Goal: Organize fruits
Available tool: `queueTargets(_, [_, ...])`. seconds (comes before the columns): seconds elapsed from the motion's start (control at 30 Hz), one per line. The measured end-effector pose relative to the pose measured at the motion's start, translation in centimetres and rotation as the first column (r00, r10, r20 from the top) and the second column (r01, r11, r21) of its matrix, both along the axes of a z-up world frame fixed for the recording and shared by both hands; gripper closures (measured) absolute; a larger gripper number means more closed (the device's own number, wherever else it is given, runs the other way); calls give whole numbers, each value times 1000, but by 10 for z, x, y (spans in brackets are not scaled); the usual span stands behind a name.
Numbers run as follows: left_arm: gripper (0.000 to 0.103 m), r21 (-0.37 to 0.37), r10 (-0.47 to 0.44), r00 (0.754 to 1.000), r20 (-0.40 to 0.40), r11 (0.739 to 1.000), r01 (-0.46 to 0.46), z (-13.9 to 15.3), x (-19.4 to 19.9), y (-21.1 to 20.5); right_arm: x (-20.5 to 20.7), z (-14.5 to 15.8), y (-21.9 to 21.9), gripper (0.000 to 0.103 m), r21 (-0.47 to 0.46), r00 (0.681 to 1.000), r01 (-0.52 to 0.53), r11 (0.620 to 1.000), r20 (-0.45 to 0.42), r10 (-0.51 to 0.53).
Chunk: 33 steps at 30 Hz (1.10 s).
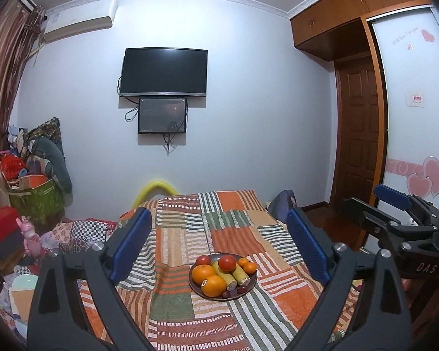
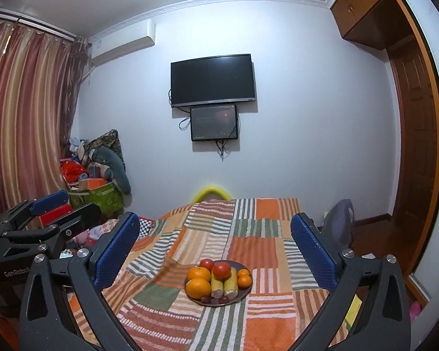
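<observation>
We hold the left gripper (image 1: 219, 248) and right gripper (image 2: 216, 251) wide open, empty, above the fruit plate (image 1: 250, 288) on the bed (image 1: 190, 316).

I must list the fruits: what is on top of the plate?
On the plate: two oranges, two tomatoes, two mandarins, two corn pieces, small dark red fruits. Anything beneath them is covered.

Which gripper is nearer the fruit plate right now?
Neither clearly; I cannot tell. The left gripper and right gripper are both open, held back above the bedspread, side by side, with the plate ahead between their fingers, untouched.
</observation>
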<state>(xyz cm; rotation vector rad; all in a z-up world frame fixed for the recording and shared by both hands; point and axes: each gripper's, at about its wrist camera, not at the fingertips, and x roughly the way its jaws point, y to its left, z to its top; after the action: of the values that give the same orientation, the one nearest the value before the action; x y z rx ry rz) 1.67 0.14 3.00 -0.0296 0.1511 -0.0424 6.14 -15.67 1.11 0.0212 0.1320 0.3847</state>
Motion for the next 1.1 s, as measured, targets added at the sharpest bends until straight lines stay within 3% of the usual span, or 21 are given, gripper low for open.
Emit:
queueTargets(0.3, [7, -4, 1, 1000, -6, 1000, -1, 1, 1, 2, -4, -2, -3, 0, 0, 1000, 7, 1000, -11, -7])
queueTargets(0.43, [2, -8, 16, 1000, -3, 1000, -16, -1, 2, 3, -5, -1, -4, 0, 6, 1000, 13, 1000, -13, -13])
queueTargets(1.1, [1, -14, 9, 999, -36, 1000, -9, -6, 12, 7, -3, 1, -6, 0, 6, 999, 29, 1000, -31, -28])
